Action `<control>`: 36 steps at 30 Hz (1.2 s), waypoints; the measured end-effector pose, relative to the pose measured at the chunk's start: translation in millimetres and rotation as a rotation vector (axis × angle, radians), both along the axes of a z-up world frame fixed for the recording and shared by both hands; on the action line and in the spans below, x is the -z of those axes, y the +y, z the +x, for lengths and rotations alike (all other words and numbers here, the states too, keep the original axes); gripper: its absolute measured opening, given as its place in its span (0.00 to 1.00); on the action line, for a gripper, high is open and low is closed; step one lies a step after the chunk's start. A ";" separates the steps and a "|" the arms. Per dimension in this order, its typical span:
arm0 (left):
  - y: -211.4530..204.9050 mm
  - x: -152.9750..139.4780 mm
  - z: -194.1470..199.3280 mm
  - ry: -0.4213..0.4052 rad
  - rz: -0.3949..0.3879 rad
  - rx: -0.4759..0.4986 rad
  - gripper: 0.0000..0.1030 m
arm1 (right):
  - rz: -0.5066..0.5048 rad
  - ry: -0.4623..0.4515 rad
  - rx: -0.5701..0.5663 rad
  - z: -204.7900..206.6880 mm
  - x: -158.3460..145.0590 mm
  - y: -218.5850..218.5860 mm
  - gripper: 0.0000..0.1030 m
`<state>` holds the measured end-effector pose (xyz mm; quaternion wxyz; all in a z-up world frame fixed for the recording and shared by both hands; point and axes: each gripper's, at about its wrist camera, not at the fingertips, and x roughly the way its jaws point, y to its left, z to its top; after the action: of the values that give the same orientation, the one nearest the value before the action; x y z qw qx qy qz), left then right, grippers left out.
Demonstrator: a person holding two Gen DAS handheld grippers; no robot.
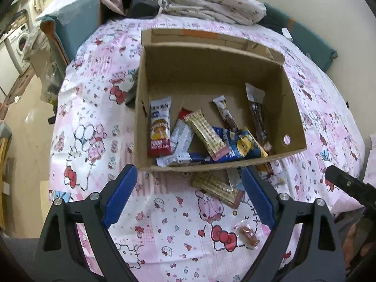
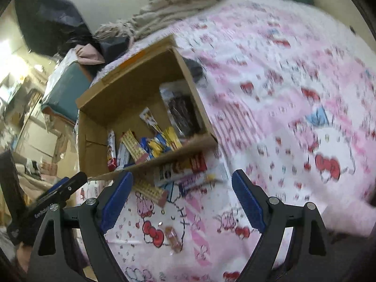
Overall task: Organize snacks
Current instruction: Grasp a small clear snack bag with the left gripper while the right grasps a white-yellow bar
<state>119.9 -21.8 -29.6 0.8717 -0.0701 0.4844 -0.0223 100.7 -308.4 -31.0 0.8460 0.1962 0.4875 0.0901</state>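
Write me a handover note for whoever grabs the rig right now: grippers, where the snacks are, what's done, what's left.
Left gripper: open, empty, hovering over the bedsheet in front of the cardboard box.
Right gripper: open, empty, beside the left one, aimed at the loose snacks.
Done: several bars and packets already lie in the box, among them a blue-and-yellow packet.
Left: a tan wafer bar on the sheet just outside the box's near wall, a red-and-white packet and at least one more wrapper beside it, and a small wrapped candy nearer the grippers.
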 end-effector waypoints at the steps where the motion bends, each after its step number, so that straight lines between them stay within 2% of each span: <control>1: -1.2 3.1 0.6 0.013 -0.004 0.003 0.86 | 0.009 0.015 0.009 0.7 3.0 -1.2 0.86; 5: -9.4 23.6 -0.5 0.095 0.000 0.027 0.86 | 0.033 0.059 0.036 5.4 12.5 -4.5 0.86; 7: -22.0 37.8 -1.5 0.157 -0.010 0.080 0.86 | 0.030 0.072 0.041 6.7 15.6 -4.2 0.86; 9: -37.7 55.2 -4.4 0.241 -0.055 0.141 0.85 | 0.031 0.083 0.043 8.7 18.4 -3.8 0.86; 12: -62.8 76.9 -17.0 0.333 -0.073 0.168 0.64 | 0.027 0.091 0.051 11.1 21.2 -4.4 0.86; 13: -71.2 82.1 -21.9 0.359 -0.058 0.167 0.52 | 0.026 0.093 0.055 11.9 21.9 -5.5 0.86; 15: -86.0 89.4 -29.8 0.389 -0.057 0.175 0.52 | 0.021 0.089 0.075 11.8 21.3 -9.4 0.86; 16: -92.6 92.1 -32.2 0.390 -0.057 0.179 0.52 | 0.016 0.086 0.085 11.5 20.6 -11.3 0.86; 18: -104.7 101.5 -33.6 0.400 -0.011 0.184 0.52 | 0.015 0.083 0.099 11.1 20.3 -14.9 0.86; 20: -109.0 112.0 -32.7 0.441 -0.025 0.190 0.52 | 0.015 0.086 0.102 10.9 21.2 -16.6 0.86; 24: -116.1 114.2 -36.9 0.424 0.025 0.231 0.52 | 0.003 0.080 0.115 11.1 20.3 -17.8 0.86; 25: -117.3 115.1 -38.0 0.424 0.038 0.239 0.47 | 0.007 0.080 0.114 11.5 20.4 -17.4 0.86; 26: -116.6 116.4 -39.4 0.421 0.065 0.239 0.30 | 0.010 0.081 0.112 11.9 20.6 -16.7 0.86; 27: -117.8 117.0 -40.4 0.416 0.076 0.240 0.19 | 0.010 0.081 0.110 12.2 20.7 -16.0 0.86; 28: -116.4 116.6 -40.9 0.415 0.073 0.241 0.15 | 0.008 0.080 0.105 12.6 20.5 -14.5 0.86; 36: -80.4 92.7 -37.6 0.384 0.040 0.185 0.13 | 0.028 0.086 0.097 12.6 21.1 -14.5 0.86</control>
<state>82.3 -102.3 -122.3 0.7590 -0.0111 0.6462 -0.0787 113.4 -322.9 -52.1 0.8250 0.2350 0.5118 0.0471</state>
